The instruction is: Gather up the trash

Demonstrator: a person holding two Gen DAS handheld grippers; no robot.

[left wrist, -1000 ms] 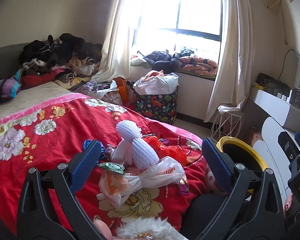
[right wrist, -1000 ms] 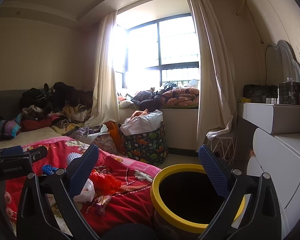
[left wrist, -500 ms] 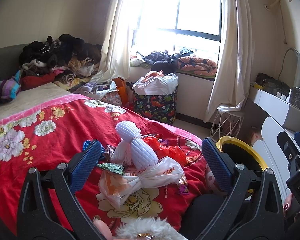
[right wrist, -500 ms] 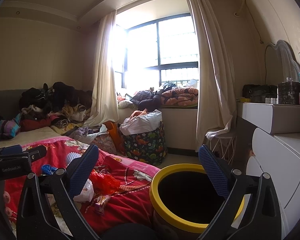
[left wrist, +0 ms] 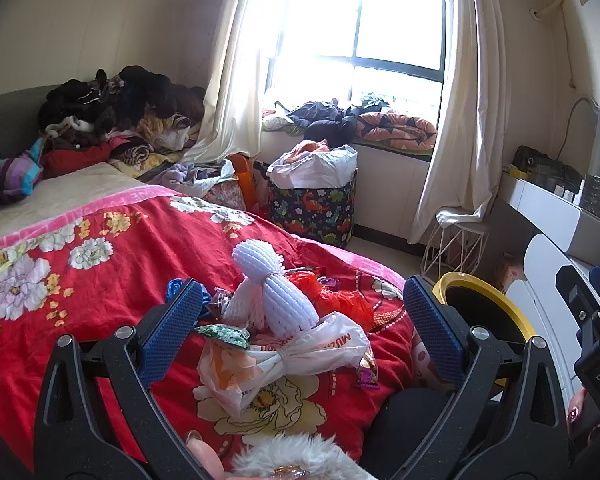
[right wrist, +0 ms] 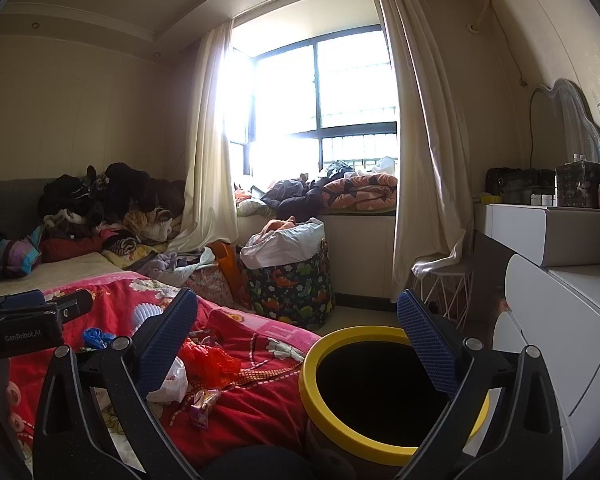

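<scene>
Trash [left wrist: 288, 344] litters the red quilt [left wrist: 112, 280] beside yellow-rimmed bin [right wrist: 380, 400]; both claws apart.

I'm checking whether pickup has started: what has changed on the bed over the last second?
Almost nothing. The left gripper and right gripper are both open and empty, with only a slight drift of view. The white foam net, tied plastic bag, red bag and yellow-rimmed bin lie as before.
</scene>
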